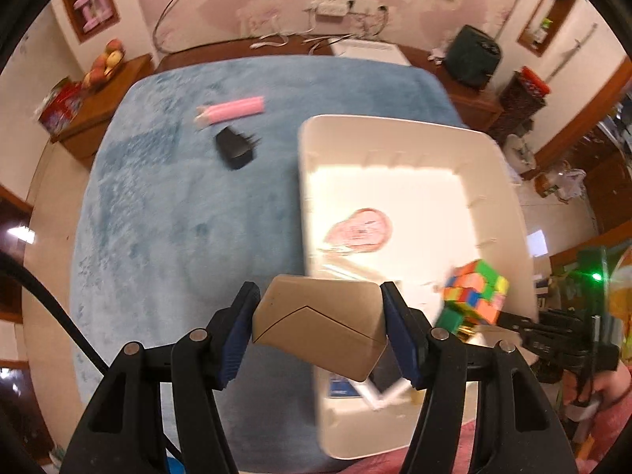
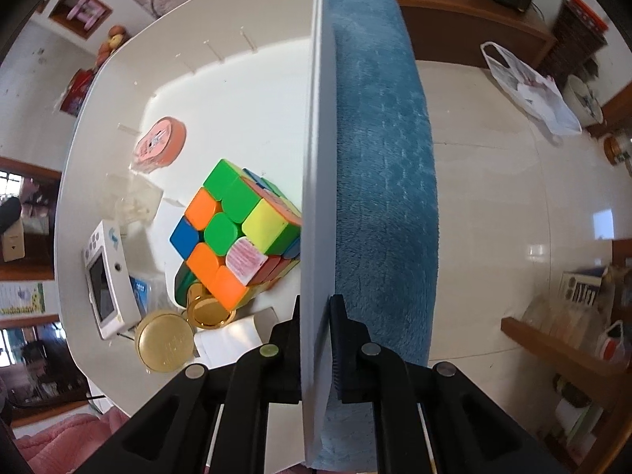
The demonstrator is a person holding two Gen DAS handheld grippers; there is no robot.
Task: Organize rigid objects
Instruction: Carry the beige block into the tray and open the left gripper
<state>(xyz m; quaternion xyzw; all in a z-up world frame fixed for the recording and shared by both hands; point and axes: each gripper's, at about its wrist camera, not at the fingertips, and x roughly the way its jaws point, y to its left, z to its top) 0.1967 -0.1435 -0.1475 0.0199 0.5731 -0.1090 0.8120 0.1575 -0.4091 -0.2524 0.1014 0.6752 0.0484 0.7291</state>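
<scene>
Two grips: left fingers point(image 1: 256, 316) pinching a tan box point(image 1: 318, 322), right fingers point(image 2: 347, 335) pinching the bin wall point(image 2: 312, 197).

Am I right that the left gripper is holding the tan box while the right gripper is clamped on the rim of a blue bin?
Not quite: the bin is white, as the right wrist view shows; only the blanket beneath is blue. The left gripper does hold the tan box, and the right gripper clamps the rim.

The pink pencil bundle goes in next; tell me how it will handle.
The pink pencil bundle looks stiff and light. Lying flat on the plush blue cloth, it probably won't roll far. Loose pencils might slip out if pinched near one end.
</scene>
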